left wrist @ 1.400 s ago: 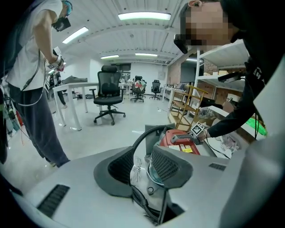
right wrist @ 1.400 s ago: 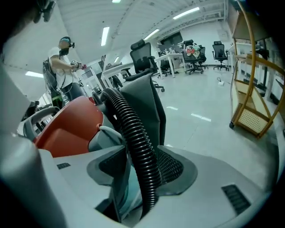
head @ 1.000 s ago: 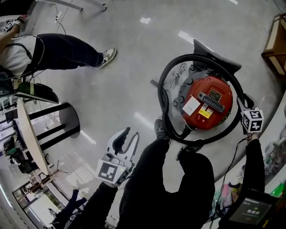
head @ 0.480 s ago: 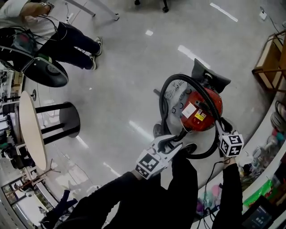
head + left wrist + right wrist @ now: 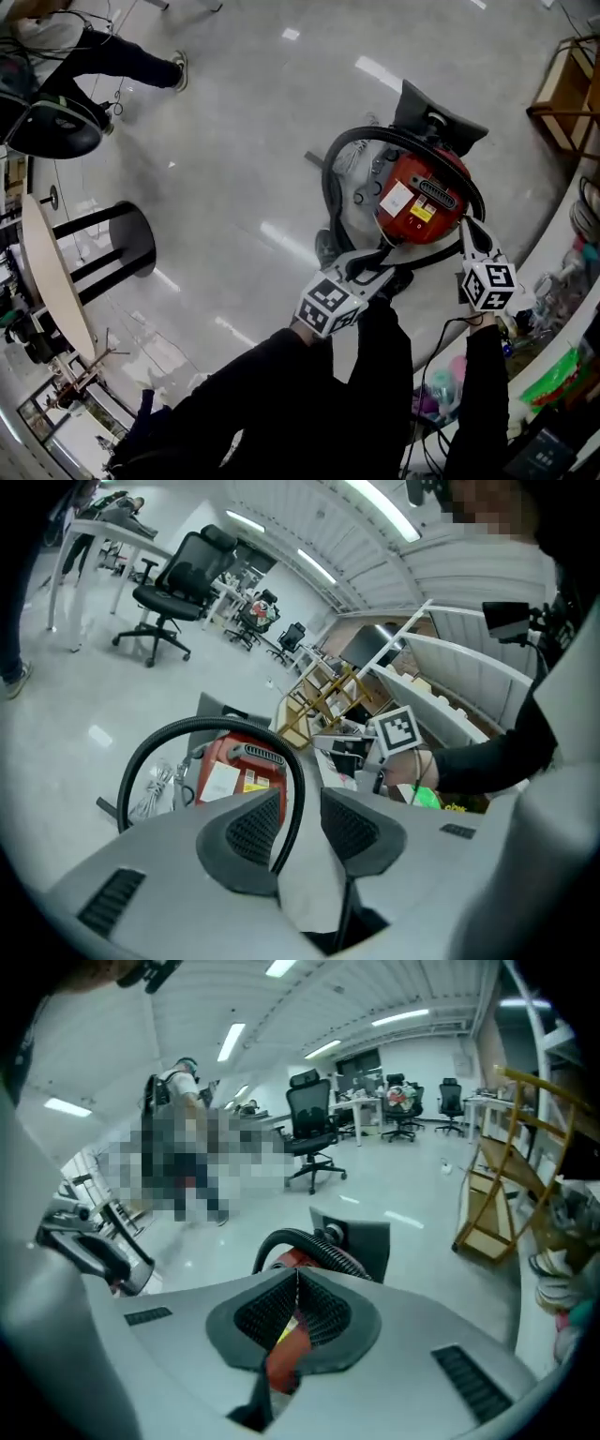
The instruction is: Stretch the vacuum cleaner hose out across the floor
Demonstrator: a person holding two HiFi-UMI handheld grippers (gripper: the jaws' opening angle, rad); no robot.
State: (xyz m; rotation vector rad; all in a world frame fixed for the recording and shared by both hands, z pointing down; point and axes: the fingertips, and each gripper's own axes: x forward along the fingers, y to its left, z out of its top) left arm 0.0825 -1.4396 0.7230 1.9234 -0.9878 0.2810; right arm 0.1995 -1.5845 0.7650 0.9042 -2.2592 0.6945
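- Hose (image 5: pixel 207 721) lies coiled in a loop round the red vacuum (image 5: pixel 427 202), right of centre in the head view, on the glossy floor (image 5: pixel 216 131).
- Left gripper (image 5: pixel 300 808): jaws partly open. The hose runs down through the gap, close against the pad at frame left. The other pad stands clear, so it is not clamped.
- Right gripper (image 5: pixel 295 1283): jaws closed pad to pad, nothing between them, just beside the loop's right side.
- Handling, as a judgement: ribbed, light and bendy, likely springy enough to curl back. The ribs should resist slipping, and a hard tug may drag the vacuum.
- Best hold: across the free run at lower centre, away from the joint, then draw it toward the open floor at upper left.
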